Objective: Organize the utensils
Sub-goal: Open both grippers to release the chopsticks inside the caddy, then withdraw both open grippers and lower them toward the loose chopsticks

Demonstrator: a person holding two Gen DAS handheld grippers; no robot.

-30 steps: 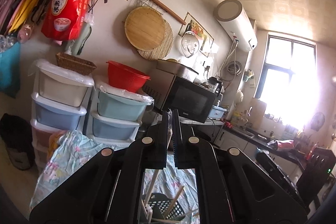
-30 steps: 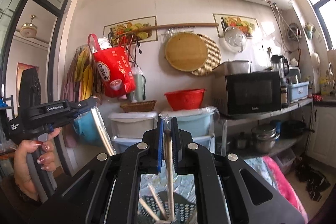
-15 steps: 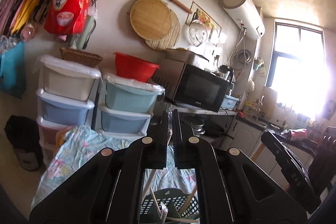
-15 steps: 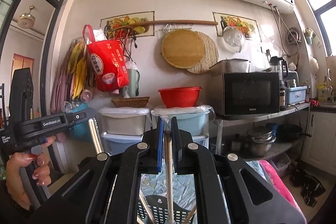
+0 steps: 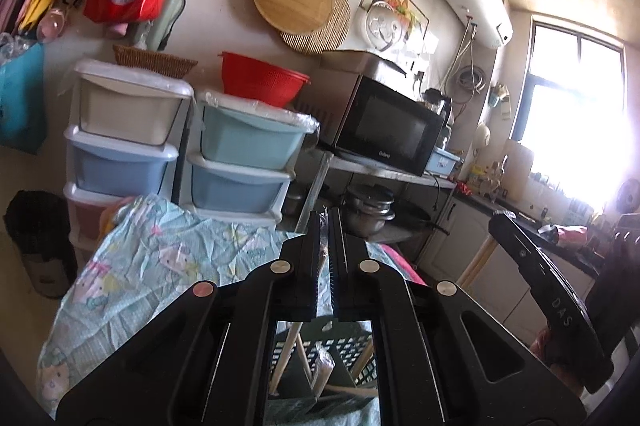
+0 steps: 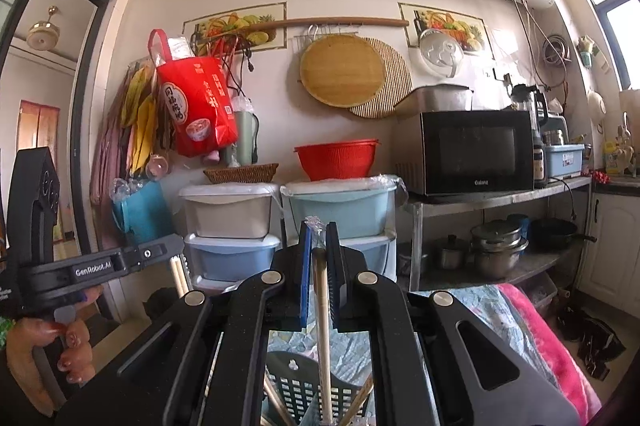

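Observation:
My right gripper [image 6: 319,250] is shut on a wrapped pair of wooden chopsticks [image 6: 323,330] that hangs down into a dark slotted utensil basket [image 6: 298,382] with other chopsticks in it. My left gripper [image 5: 324,242] is shut on a thin wrapped utensil [image 5: 323,250] whose lower part hangs over the same basket [image 5: 344,350]. From the right wrist view the left gripper [image 6: 178,266] shows at far left, held by a hand, with pale chopsticks in its tip. The right gripper's body [image 5: 552,302] shows at the right of the left wrist view.
The basket stands on a table with a light blue patterned cloth [image 5: 160,266]. Behind it are stacked plastic drawers [image 6: 340,218], a red colander [image 6: 336,158] and a microwave [image 6: 472,150] on a metal shelf with pots [image 6: 496,250] beneath. A pink blanket [image 6: 548,346] lies at right.
Both grippers have lowered toward the basket with their chopsticks; the basket fills more of each view. The left gripper has tilted downward so the table cloth shows.

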